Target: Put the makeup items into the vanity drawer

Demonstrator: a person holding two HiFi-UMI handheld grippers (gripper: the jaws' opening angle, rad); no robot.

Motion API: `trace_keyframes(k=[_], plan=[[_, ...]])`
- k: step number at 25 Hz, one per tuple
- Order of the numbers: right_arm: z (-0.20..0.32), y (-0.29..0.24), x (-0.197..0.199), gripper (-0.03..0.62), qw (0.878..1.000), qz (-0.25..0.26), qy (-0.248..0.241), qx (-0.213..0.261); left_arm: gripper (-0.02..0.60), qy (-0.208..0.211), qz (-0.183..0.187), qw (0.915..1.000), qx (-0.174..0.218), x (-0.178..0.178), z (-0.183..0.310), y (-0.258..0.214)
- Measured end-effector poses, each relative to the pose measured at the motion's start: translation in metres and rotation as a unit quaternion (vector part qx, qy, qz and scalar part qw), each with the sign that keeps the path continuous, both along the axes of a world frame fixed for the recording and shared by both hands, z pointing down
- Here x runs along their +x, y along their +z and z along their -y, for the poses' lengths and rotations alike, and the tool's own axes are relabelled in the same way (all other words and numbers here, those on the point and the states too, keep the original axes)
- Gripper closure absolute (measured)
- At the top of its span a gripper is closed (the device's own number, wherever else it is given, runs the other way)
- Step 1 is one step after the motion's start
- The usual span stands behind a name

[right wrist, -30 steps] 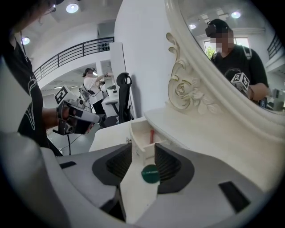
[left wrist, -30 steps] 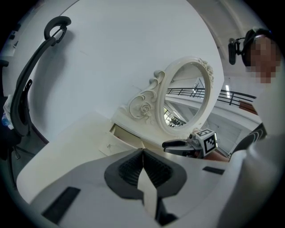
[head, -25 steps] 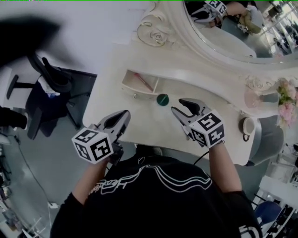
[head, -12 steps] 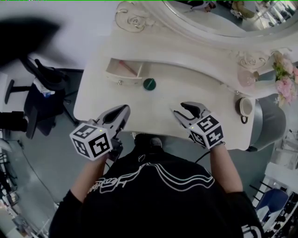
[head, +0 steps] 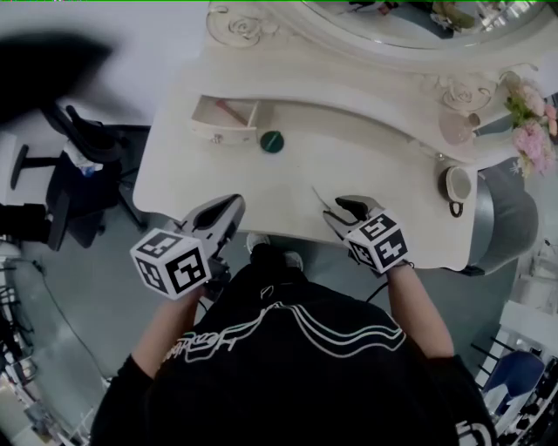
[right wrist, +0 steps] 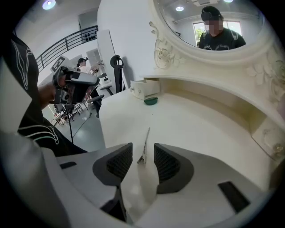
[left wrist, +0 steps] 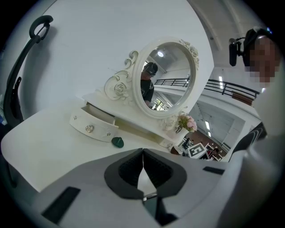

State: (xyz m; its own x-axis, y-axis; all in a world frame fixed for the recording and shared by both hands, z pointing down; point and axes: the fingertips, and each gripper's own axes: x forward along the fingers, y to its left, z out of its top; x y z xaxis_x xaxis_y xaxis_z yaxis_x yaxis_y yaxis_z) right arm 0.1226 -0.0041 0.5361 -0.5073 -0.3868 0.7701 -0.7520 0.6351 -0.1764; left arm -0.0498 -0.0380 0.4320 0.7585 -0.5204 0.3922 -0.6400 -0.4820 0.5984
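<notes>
A thin metal hair clip (right wrist: 146,135) lies on the white vanity top (head: 366,161) near its front edge. My right gripper (right wrist: 143,149) is open, its pads on either side of the clip without pressing it; in the head view the right gripper (head: 336,212) sits just behind the clip (head: 320,199). A round green makeup item (head: 272,141) rests beside the open drawer (head: 225,118), which holds a pink stick (head: 232,111). My left gripper (head: 228,210) hovers at the table's front-left edge, shut and empty (left wrist: 142,152).
An ornate oval mirror (head: 410,17) rises at the back. A cup (head: 455,185), a pink dish (head: 453,129) and pink flowers (head: 534,122) stand at the right end. A black office chair (head: 78,157) stands left of the vanity.
My right gripper has drawn back toward the table's front edge and the hair clip now shows between its jaws. The left gripper has barely moved. The head view has shifted.
</notes>
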Motion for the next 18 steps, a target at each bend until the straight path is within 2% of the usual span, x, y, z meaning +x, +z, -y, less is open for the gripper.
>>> trace_keyframes(k=[9,14,18], plan=[[-0.013,0.017,0.001,0.447,1.000,-0.018,-0.007,0.001,0.560,-0.006,-0.005,1.0000,0.000,0.006,-0.023,0.010],[-0.011,0.019,0.005,0.497,0.999,-0.035,0.001,0.008,0.560,-0.010,-0.009,0.9999,0.002,0.007,-0.026,0.011],[-0.010,0.019,0.005,0.508,0.999,-0.046,0.001,0.014,0.558,-0.012,-0.014,0.9998,0.007,0.005,-0.025,0.009]])
